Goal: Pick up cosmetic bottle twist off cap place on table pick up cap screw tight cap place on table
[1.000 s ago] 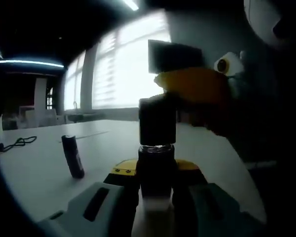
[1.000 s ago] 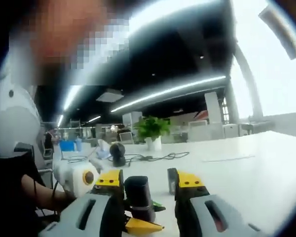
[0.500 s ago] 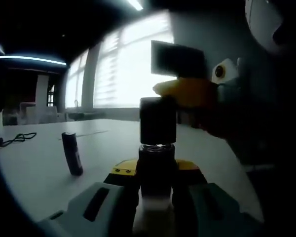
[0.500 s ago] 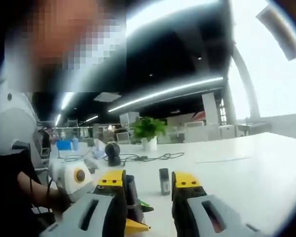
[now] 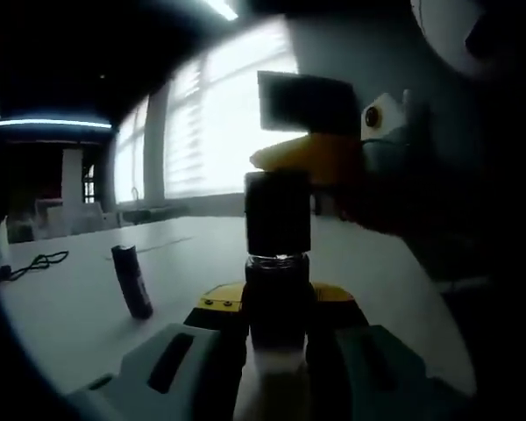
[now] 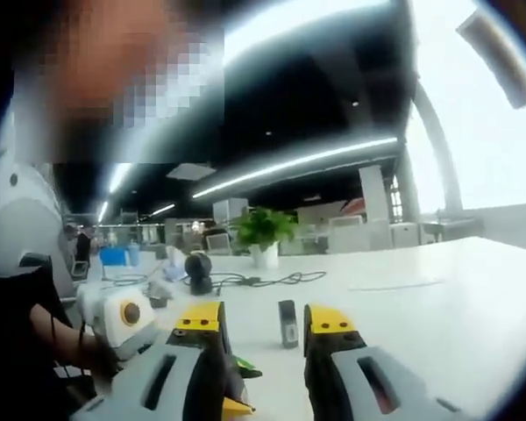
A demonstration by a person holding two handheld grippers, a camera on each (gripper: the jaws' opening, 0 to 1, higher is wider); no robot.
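A dark cosmetic bottle stands upright between the jaws of my left gripper, which is shut on its body. Its black cap sits on the clear neck. My right gripper reaches in from the right, its yellow jaw just behind and above the cap; whether it touches is unclear. In the right gripper view my right gripper is open with nothing between its jaws. One of the left gripper's yellow fingertips pokes out low beside the left jaw.
A second small dark bottle stands alone on the white table. A black cable, a round black device and a potted plant sit farther back. A person's dark sleeve is at left.
In the right gripper view the black cap, between the right jaws a second ago, has slid left out of the gap. In the left gripper view the yellow jaw edged left toward the cap.
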